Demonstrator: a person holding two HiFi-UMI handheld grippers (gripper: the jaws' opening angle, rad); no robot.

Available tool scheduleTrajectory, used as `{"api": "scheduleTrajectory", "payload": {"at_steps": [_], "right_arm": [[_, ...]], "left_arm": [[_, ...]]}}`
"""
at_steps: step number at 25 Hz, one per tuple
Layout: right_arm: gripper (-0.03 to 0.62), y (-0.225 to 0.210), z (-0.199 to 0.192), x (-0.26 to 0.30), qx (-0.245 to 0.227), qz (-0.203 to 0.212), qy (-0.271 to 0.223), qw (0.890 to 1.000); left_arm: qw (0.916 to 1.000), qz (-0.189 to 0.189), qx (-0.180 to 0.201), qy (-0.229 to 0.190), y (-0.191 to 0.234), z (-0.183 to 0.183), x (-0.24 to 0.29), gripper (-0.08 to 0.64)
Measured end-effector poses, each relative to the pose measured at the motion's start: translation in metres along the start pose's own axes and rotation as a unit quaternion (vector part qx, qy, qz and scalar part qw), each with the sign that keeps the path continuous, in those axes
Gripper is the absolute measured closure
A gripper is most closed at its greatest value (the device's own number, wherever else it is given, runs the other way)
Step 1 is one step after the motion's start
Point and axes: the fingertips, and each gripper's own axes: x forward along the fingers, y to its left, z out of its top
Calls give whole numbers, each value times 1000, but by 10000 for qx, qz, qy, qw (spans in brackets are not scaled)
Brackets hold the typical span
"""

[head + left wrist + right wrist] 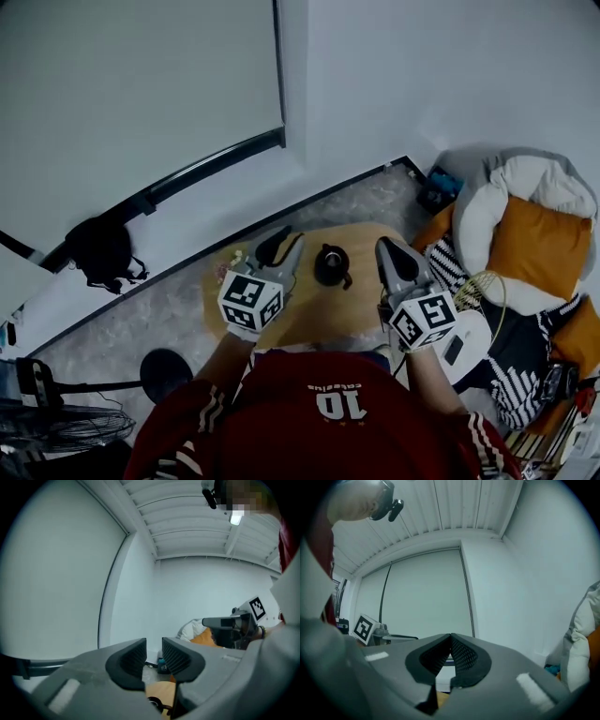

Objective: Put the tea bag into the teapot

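- Head view showed the left gripper (278, 246) and right gripper (387, 249) held level over the round wooden table (309, 314), with the black teapot (331, 265) on the table between them.
- In the left gripper view, the jaws stood a narrow gap apart with nothing in them. In the right gripper view, the jaws were pressed together and empty.
- No tea bag was held. Some small pale things (231, 267) lay at the table's left edge, too small to tell whether one was the bag. I could not tell whether a bag was already in the pot.
- My judgement was that no carrying step was in hand. If the bag lay on the table, the next move called for tipping a gripper down to it with its jaws wider.
- A white cushion (525, 187) and an orange cushion (539, 246) lay to the right, and a black bag (98, 251) on the floor to the left. Nothing stood between the grippers and the teapot.
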Motion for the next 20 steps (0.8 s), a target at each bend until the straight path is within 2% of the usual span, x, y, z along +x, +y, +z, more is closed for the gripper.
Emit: {"api": "scheduleTrajectory", "payload": {"at_steps": [4,6,12,16,20], "right_arm": [[591,6,5,4,226,46,-53,9997],[591,7,6,3,183,29,-49,9998],[591,4,13,0,55,-256,-113,9996],[591,3,18,0,-17,-445,-161,9989],[592,3,17,-2,-89,-432,-69,9990]], "left_arm": [[9997,182,-95,-135,8,11,-11,523],[9994,184,-153,-257,6,18,-15,554],[9987,235,210,-400,-2,34,-19,558],[9983,247,264,-462,-2,41,-23,558],[9982,235,346,-418,-5,39,-25,558]]}}
